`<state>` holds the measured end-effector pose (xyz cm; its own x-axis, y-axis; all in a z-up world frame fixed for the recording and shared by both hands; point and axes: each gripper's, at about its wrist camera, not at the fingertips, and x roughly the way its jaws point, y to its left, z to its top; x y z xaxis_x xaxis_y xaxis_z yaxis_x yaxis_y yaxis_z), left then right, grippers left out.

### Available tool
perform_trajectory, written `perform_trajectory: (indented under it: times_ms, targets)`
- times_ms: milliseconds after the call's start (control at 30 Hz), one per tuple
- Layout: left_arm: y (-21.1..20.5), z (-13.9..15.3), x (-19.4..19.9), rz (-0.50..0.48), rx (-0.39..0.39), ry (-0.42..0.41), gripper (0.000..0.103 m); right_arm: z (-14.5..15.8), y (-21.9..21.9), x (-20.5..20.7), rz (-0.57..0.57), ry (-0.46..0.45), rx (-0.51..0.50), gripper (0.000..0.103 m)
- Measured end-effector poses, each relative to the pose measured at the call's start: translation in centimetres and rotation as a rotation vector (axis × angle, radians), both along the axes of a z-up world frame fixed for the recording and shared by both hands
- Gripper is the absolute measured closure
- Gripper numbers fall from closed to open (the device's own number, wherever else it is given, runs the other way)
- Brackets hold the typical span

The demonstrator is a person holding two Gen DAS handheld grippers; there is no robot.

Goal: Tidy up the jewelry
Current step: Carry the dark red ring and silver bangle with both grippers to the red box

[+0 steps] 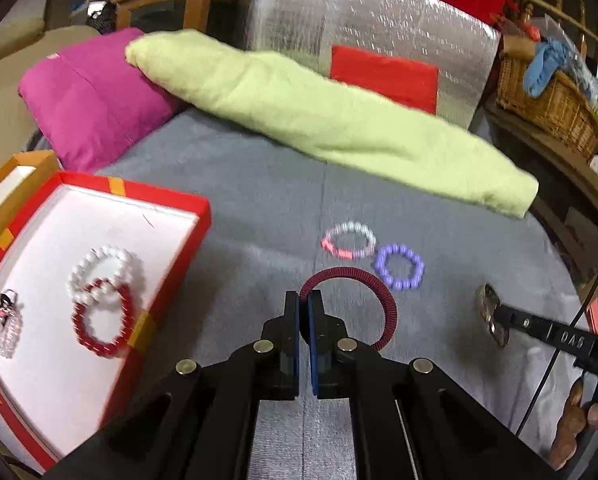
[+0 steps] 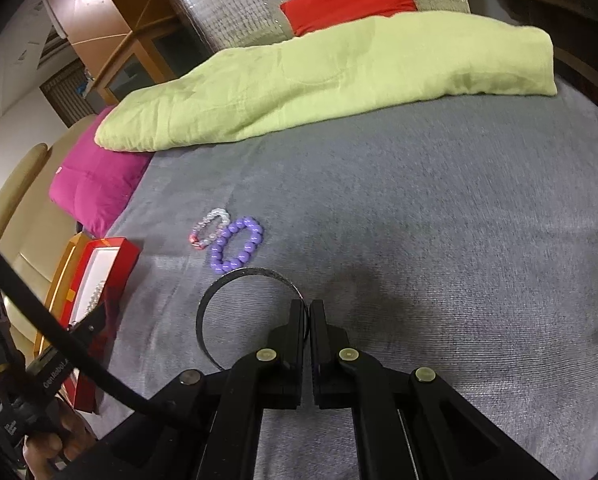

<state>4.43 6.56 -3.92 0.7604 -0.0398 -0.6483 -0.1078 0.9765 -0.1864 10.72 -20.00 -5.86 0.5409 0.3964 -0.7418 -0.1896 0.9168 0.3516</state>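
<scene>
My left gripper (image 1: 304,298) is shut on a dark red ribbed bangle (image 1: 387,304) above the grey bedspread. My right gripper (image 2: 309,306) is shut on a thin silver-black bangle (image 2: 207,304); it shows edge-on in the left wrist view (image 1: 491,314). A purple bead bracelet (image 1: 399,267) (image 2: 237,250) and a pink-and-clear bead bracelet (image 1: 349,240) (image 2: 209,228) lie on the bedspread ahead. The red box (image 1: 171,196) (image 2: 115,250) at my left holds a white bead bracelet (image 1: 107,276), a red bead bracelet (image 1: 103,322) and a small pink piece with a black clasp (image 1: 5,326).
A lime green folded blanket (image 1: 319,120) (image 2: 319,76) and a magenta pillow (image 1: 95,96) (image 2: 95,184) lie at the far side of the bed. A silver insulated panel with a red cushion (image 1: 383,76) stands behind. A wicker basket (image 1: 547,100) sits at the right.
</scene>
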Motion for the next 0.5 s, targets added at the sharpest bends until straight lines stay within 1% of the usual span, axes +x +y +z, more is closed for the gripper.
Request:
perform_trajectory:
  times_ms: [100,167,267,400,500]
  targets:
    - [1.1,1.2,-0.9,0.041,-0.015,-0.056,0.099,0.3,0.5,-0.3,0.009,-0.006,-0.011,0.100]
    - [2.0,1.7,-1.3,0.072,-0.036,-0.078,0.099,0.4,1.0,-0.6,0.016,-0.005,-0.022,0.100]
    - [3.7,2.1,-1.7,0.118,-0.068,-0.094,0.099,0.5,1.8,-1.0,0.029,-0.004,-0.040,0.100]
    - [5.5,2.1,-2.0,0.162,-0.103,-0.093,0.099,0.5,3.0,-1.7,0.052,0.005,-0.050,0.100]
    - [6.5,2.6,-2.8,0.194,-0.109,-0.126,0.099,1.1,4.0,-2.3,0.071,0.000,-0.045,0.100]
